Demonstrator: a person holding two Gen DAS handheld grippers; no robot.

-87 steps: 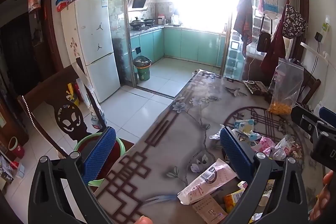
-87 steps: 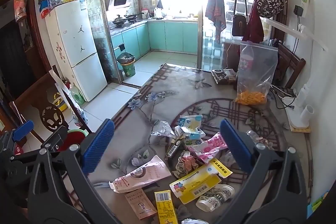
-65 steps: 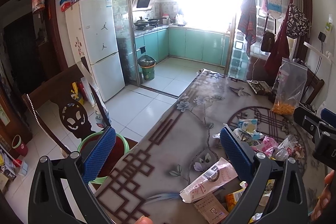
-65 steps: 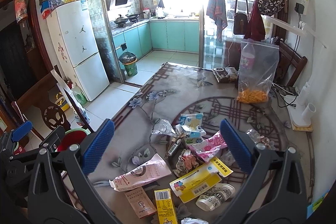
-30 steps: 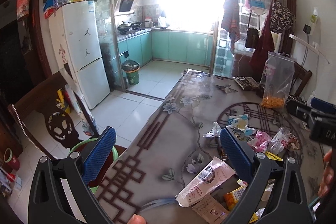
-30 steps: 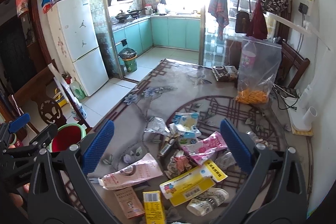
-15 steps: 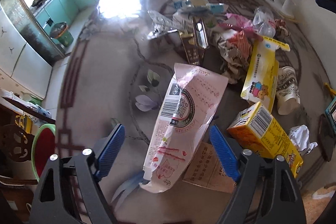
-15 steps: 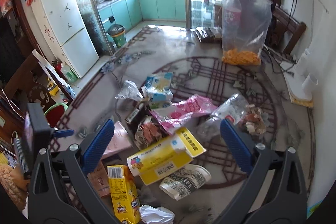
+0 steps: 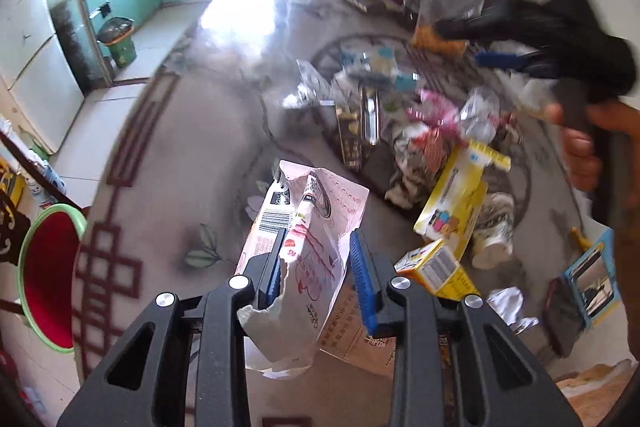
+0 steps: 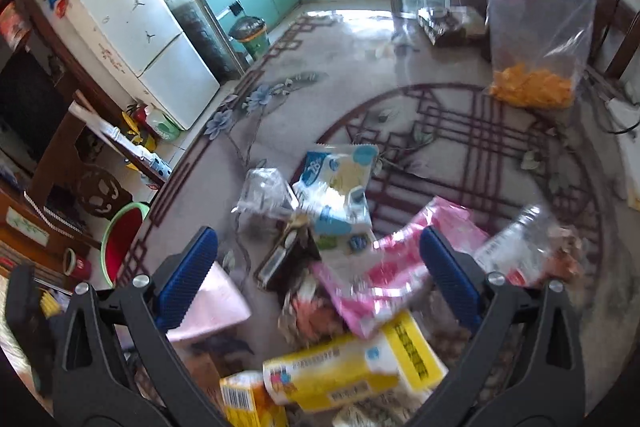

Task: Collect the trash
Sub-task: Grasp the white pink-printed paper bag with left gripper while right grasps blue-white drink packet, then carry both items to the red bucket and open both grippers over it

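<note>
1. Trash lies heaped on the patterned table [image 9: 208, 131], most of it toward 2 o'clock from the left gripper [image 9: 316, 263] in the left wrist view

2. Left gripper's blue pads [image 9: 362, 279] stand either side of a torn pink-and-white paper packet [image 9: 308, 227]; the jaws have just been closing, and the packet is crumpled and pinched between them, its far end reaching toward 12 o'clock

3. Under that packet, at 5 o'clock of it, lies a flat tan card with red print [image 9: 356, 331]

4. At 3 o'clock of the left gripper sits an orange-yellow carton with a barcode [image 9: 434, 267]; beyond it, at 1 o'clock, a long yellow-and-white box [image 9: 456, 199] and beside that a crushed paper cup [image 9: 494, 231]

5. Right gripper [image 10: 320, 281] is seen in its own view with jaws wide apart and nothing between the pads; it hangs over the pile, and in the left view it appears blurred at 2 o'clock, held by a hand [image 9: 584, 151]

6. Between the right jaws lie a pink foil wrapper [image 10: 396, 271], a blue-and-white pouch [image 10: 340, 187] at 12 o'clock and a dark flat pack [image 10: 288, 255] at 10 o'clock

7. Clear bag with orange pieces [image 10: 532, 27] stands upright at 1 o'clock, well apart from the pile

8. Green-rimmed red basin [image 9: 48, 275] sits off the table at 9 o'clock in the left view
</note>
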